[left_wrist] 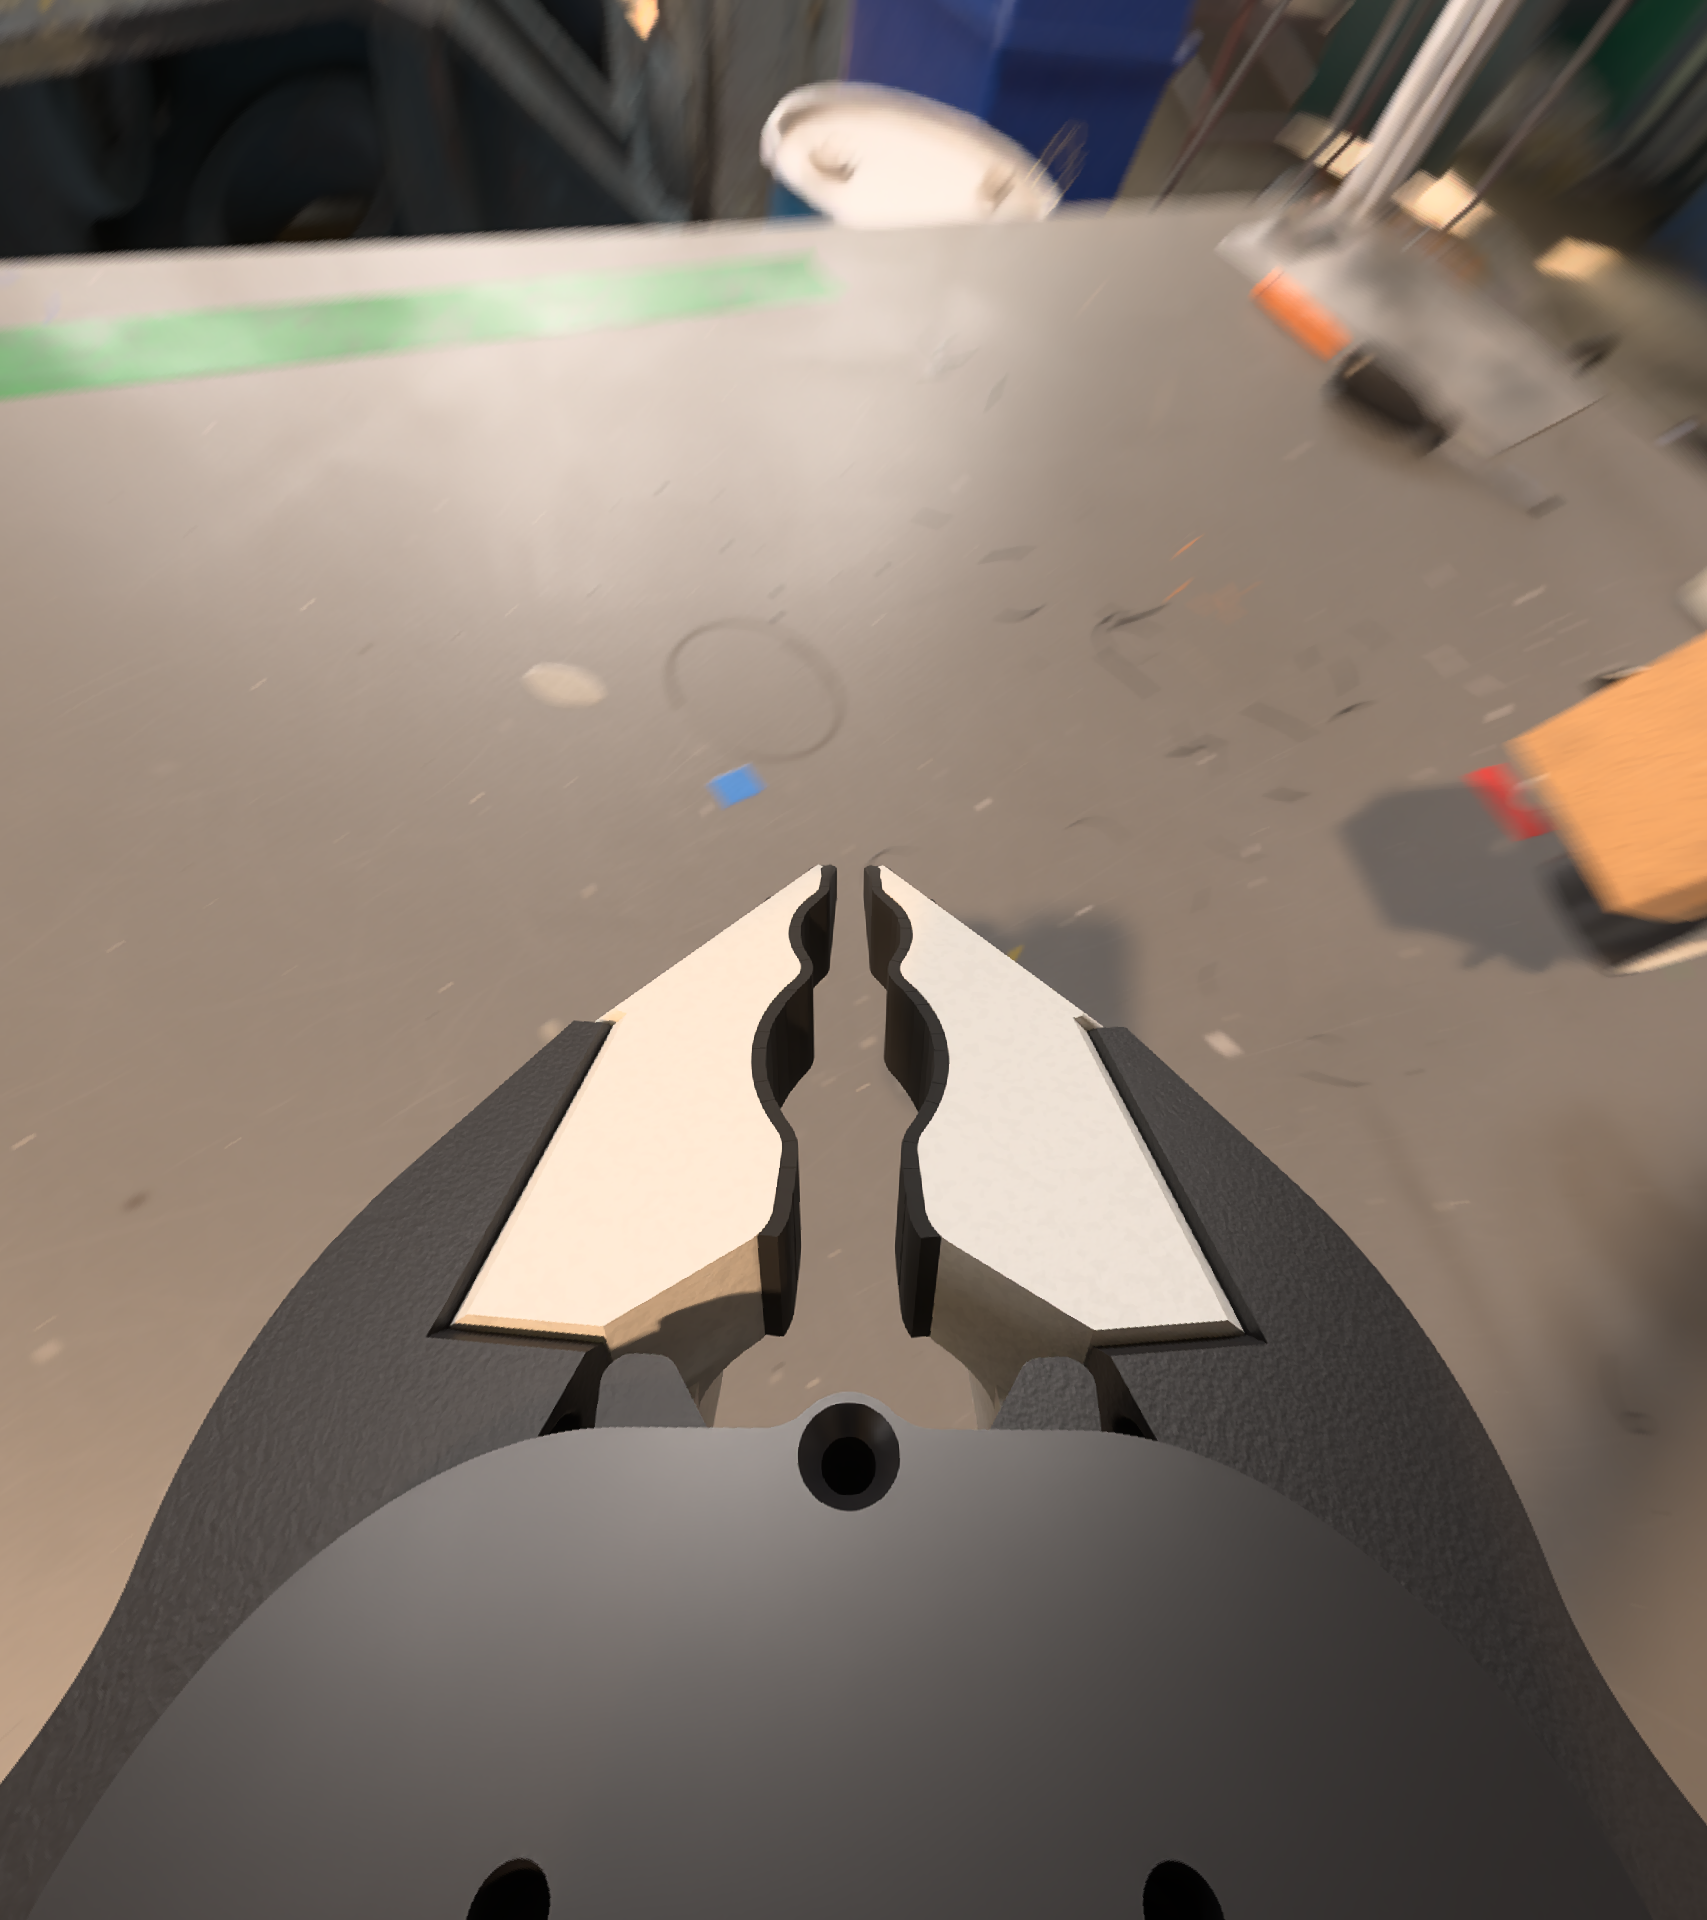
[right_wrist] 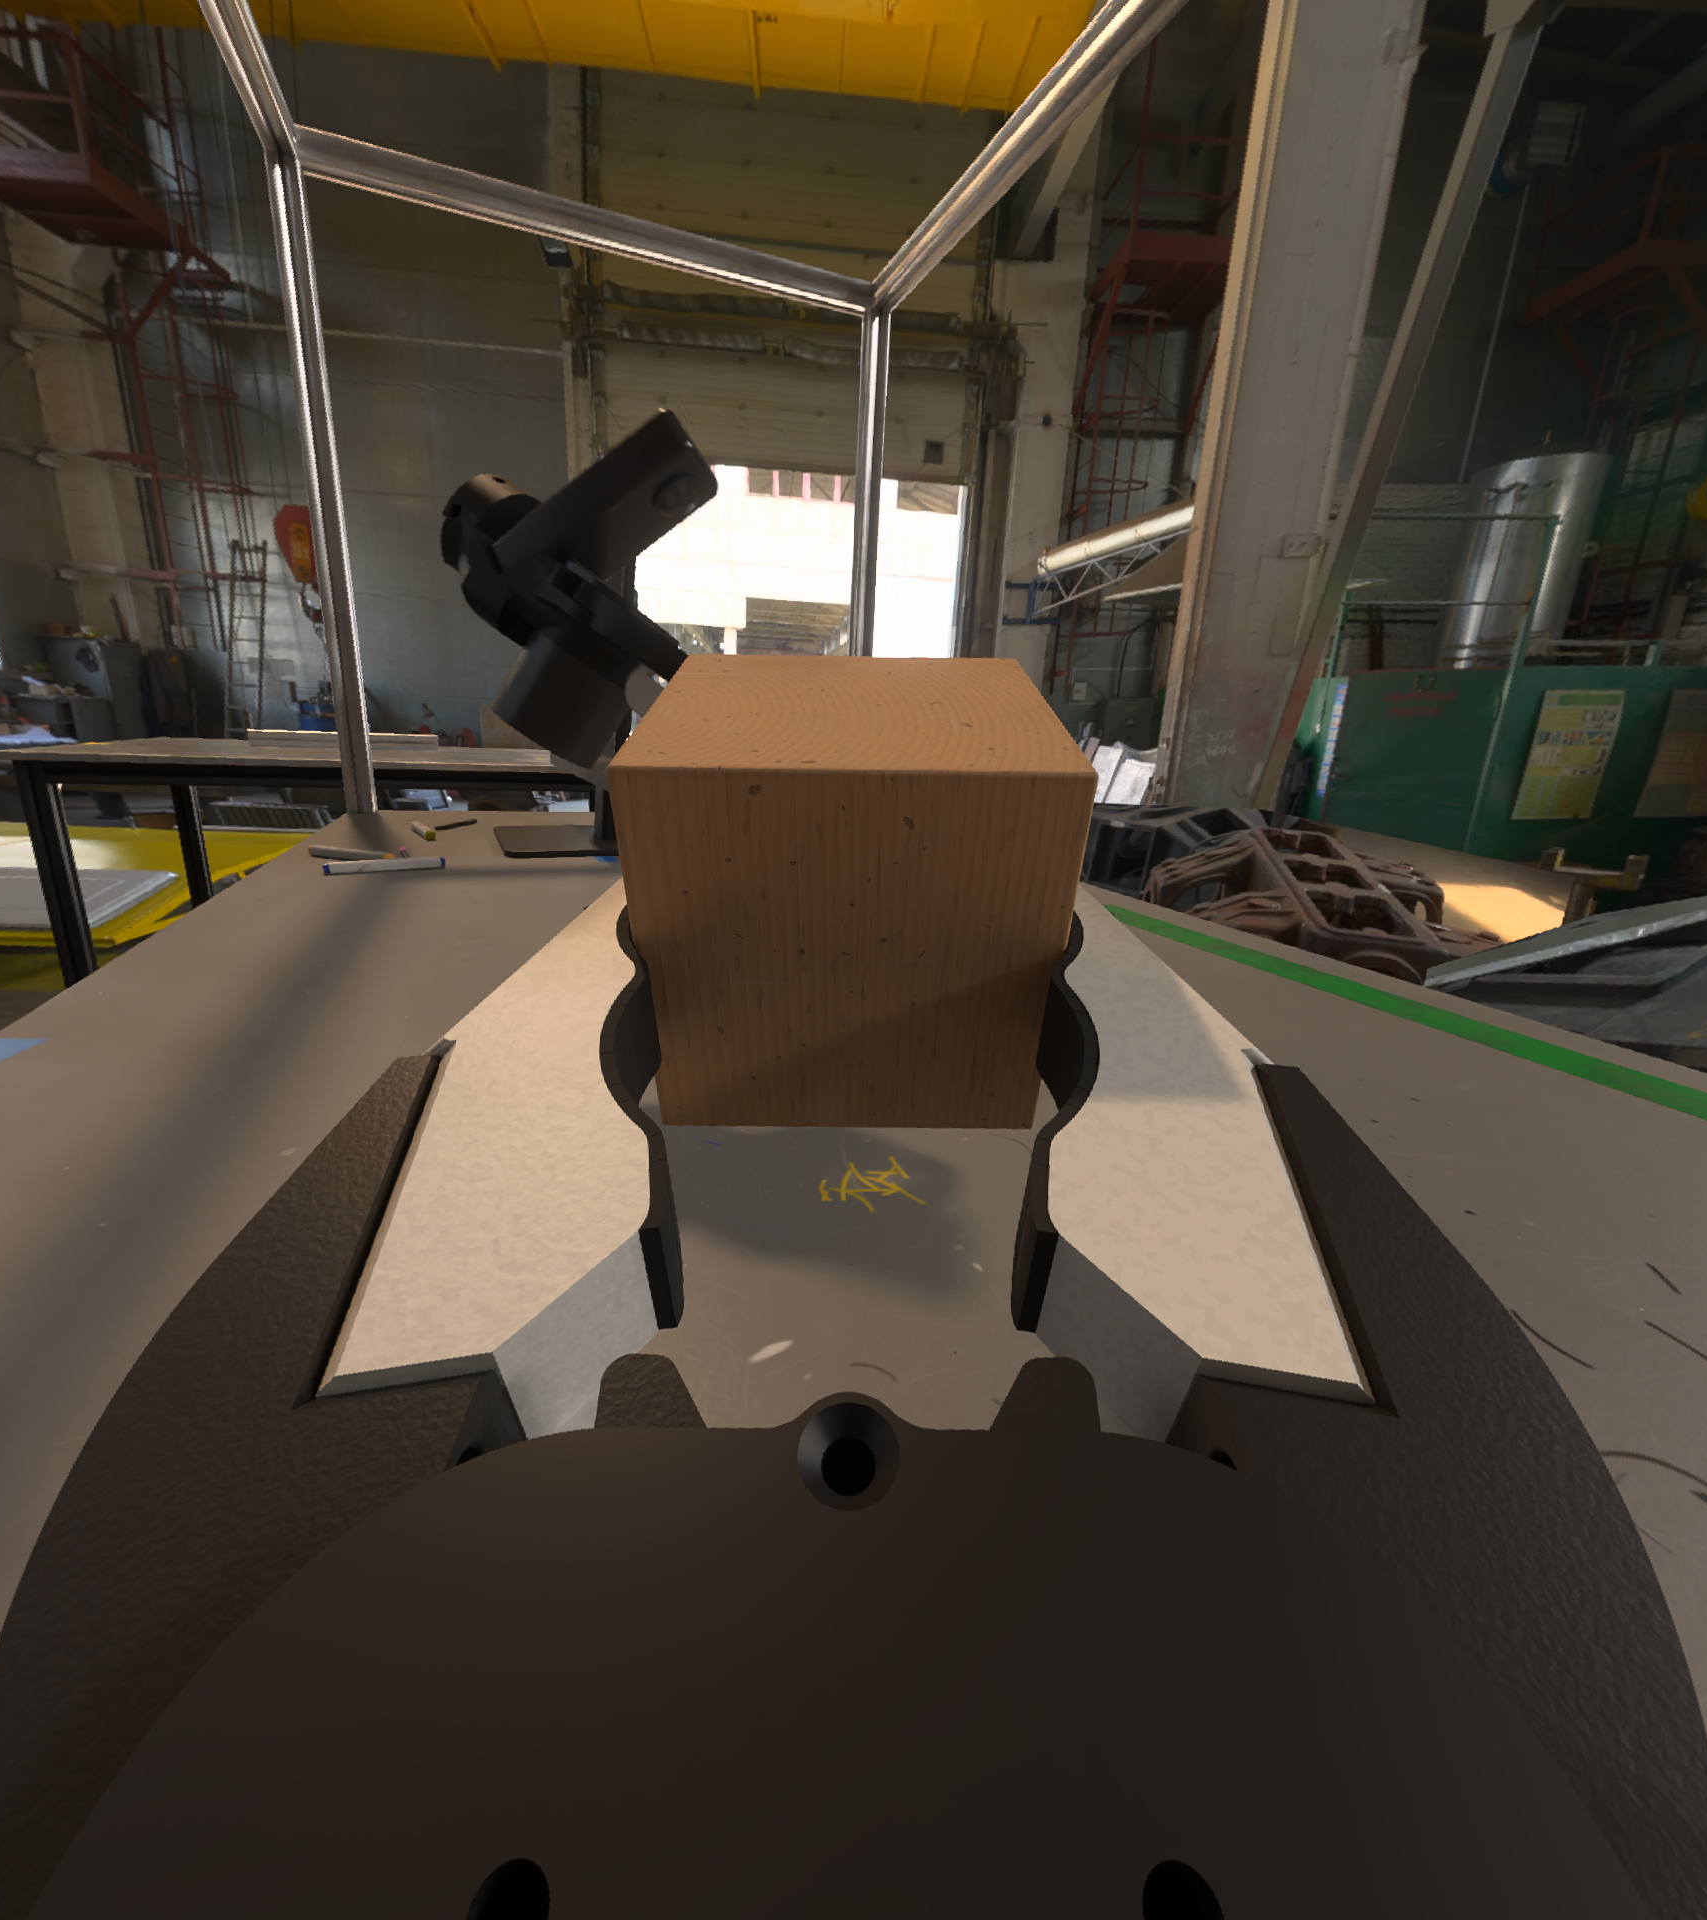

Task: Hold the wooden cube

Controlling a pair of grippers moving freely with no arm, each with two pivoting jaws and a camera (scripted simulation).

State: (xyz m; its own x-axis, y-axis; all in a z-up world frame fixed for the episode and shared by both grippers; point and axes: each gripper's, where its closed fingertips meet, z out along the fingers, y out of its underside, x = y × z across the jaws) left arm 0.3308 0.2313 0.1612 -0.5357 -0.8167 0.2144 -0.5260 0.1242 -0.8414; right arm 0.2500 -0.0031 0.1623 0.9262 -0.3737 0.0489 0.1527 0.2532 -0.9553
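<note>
The wooden cube [right_wrist: 849, 894] sits between the two pale fingers [right_wrist: 506, 1174] of the right gripper [right_wrist: 849, 997]. The dark pads press on its left and right sides, so this gripper is closed on the cube. The cube's bottom edge is above the grey table [right_wrist: 1451, 1299], with a shadow and a yellow scribble [right_wrist: 870, 1184] under it — it looks lifted, not resting.

In the left wrist view the cube [left_wrist: 1690, 769] shows at the far right, blurry, with a dark shadow beside it.

The left gripper [left_wrist: 849, 878] holds nothing. Its fingers are almost together, with only a thin gap between the tips, above the bare table [left_wrist: 309, 831]. From the right wrist view, the left gripper [right_wrist: 568, 613] is a dark shape behind the cube, to the left.

A small blue square [left_wrist: 735, 787] lies just past the left gripper's tips. A green stripe [left_wrist: 361, 322] runs along the far side of the table. Some pens [right_wrist: 381, 858] lie far off on the left.
</note>
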